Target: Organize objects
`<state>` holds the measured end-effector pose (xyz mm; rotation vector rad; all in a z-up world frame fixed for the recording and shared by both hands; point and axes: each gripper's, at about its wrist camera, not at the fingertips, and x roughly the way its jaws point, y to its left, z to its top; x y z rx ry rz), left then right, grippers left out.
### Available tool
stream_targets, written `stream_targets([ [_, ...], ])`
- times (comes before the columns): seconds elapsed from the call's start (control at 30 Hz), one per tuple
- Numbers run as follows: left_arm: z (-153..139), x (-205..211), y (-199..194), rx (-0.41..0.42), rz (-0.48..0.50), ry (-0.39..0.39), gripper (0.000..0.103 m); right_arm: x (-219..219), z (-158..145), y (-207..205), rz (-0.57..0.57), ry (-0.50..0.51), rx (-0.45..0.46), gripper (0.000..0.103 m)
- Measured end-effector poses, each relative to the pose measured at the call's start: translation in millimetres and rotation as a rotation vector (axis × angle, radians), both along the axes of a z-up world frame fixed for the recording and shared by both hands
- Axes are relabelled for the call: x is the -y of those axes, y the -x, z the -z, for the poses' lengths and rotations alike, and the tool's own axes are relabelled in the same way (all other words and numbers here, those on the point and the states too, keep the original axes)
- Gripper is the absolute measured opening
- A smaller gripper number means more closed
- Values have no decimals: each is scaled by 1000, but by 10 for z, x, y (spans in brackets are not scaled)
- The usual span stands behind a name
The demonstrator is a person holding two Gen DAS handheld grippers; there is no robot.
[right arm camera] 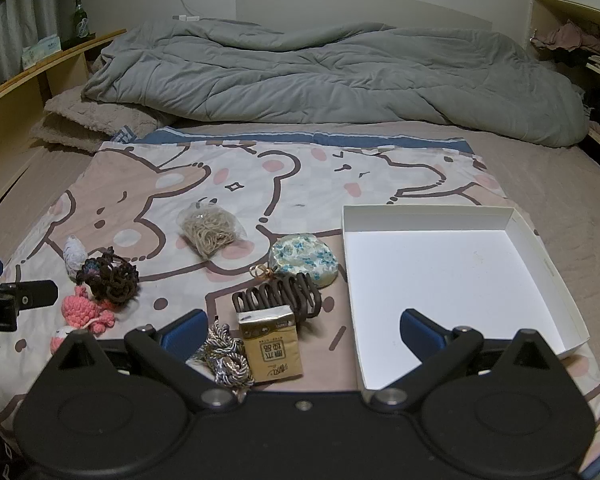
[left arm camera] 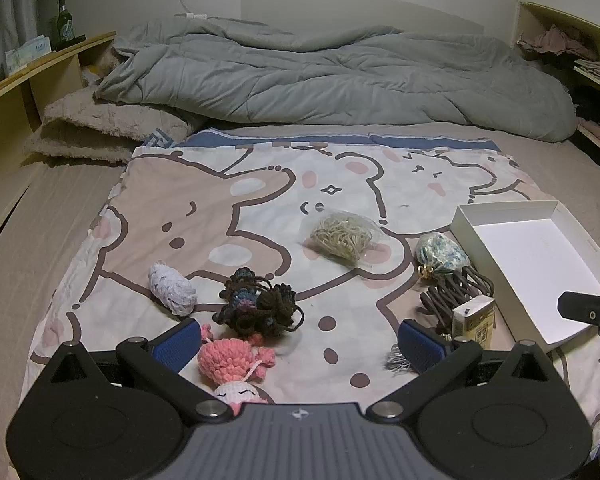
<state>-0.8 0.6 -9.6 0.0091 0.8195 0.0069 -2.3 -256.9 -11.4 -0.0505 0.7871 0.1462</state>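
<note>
Progress: none visible | white box empty | eight items loose on bedsheet | left gripper, right gripper: jaws wide apart, holding nothing

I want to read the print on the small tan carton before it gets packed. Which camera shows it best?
The right wrist view: the tan carton lies close, its printed face turned up and unobstructed. In the left wrist view the carton sits off to the right, smaller, seen edge-on, partly behind the left hand-held gripper.
</note>
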Motion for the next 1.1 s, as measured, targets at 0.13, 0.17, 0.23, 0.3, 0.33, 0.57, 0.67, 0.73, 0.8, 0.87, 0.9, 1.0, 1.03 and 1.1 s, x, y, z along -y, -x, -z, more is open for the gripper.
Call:
stream_targets([
  [0.13,-13,21,7,-1,-1,0,103,-3,21,11,0,0,-2,103],
  [0.17,-11,22,7,-2,-1,-1,103,3,32,9,0,-1,-4,103],
  [0.23,-14,20,6,-2,-1,-1,103,2,44,0,-1,0,-5,103],
  [0.3,-13,20,6,-2,-1,0,103,1,39,-10,0,0,-7,103],
  [0.33,-13,25,-21,-4,-1,0,103,1,36,-12,0,0,-7,103],
  [0.57,-29,-4,-7,-7,-2,1,103,-4,35,-10,-1,1,-7,103],
  [0.67,-29,-4,-7,-8,-1,2,103,-5,35,-11,-1,1,-8,103],
  [0.73,-29,-3,-7,-8,-1,1,103,-5,34,-12,-1,1,-8,103],
  [0.8,-30,-4,-7,-8,-1,1,103,-5,35,-13,-1,1,-9,103],
  [0.87,-30,-4,-7,-8,0,2,103,-9,41,-12,-1,2,-9,103],
  [0.9,-28,-4,-5,-8,0,2,103,-14,44,-13,-1,3,-10,103],
  [1.0,-30,-4,-9,-9,-1,2,103,-16,44,-14,-1,3,-10,103],
  [1.03,-30,-4,-9,-10,-1,2,103,-17,46,-12,-1,3,-9,103],
  [1.1,-25,-10,-1,-11,-1,3,103,-17,44,-14,0,3,-10,103],
])
